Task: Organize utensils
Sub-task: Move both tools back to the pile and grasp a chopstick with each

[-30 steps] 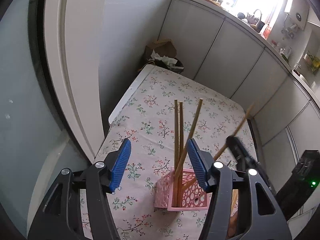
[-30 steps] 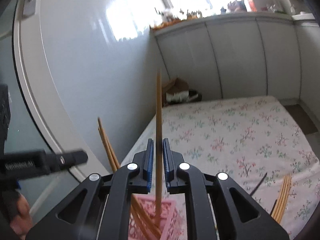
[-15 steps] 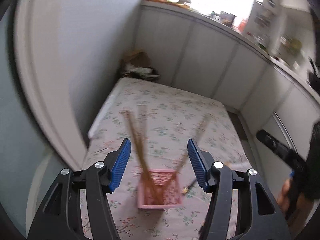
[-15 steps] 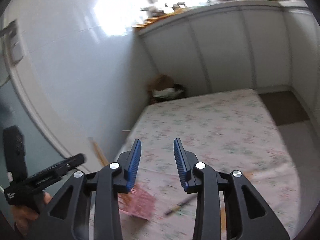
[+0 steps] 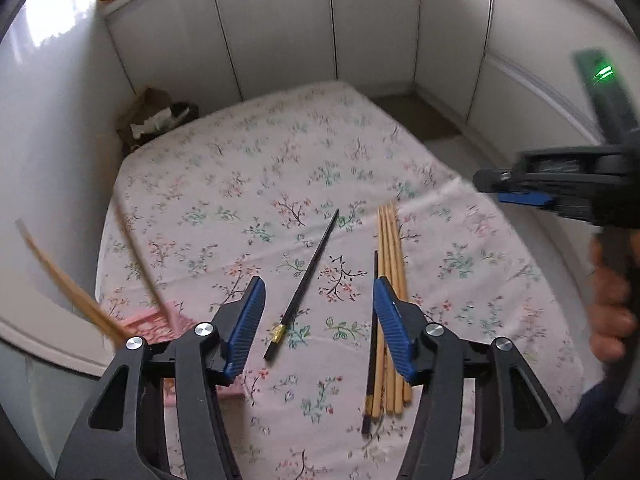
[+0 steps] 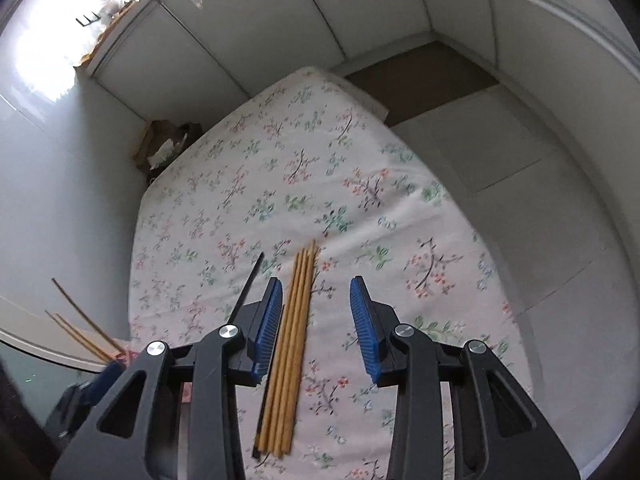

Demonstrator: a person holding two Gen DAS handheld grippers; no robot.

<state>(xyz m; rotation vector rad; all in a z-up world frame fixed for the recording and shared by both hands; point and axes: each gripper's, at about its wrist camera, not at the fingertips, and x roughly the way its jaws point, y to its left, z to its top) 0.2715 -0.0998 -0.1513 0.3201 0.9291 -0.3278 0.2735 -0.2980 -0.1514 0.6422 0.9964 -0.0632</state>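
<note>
Chopsticks-wise, right claw [image 6: 316, 320] is opening, empty, over the bamboo bundle [image 6: 290, 344], so I'd be pinching just one stick; left claw [image 5: 318, 324] is hanging spread, empty, beside it.

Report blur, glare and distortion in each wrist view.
Left wrist view: right gripper and basket chopsticks smeared by motion, black chopstick fairly sharp. Right wrist view: window blown out, bamboo chopsticks slightly soft. Both: fisheye bends the cabinets.
</note>
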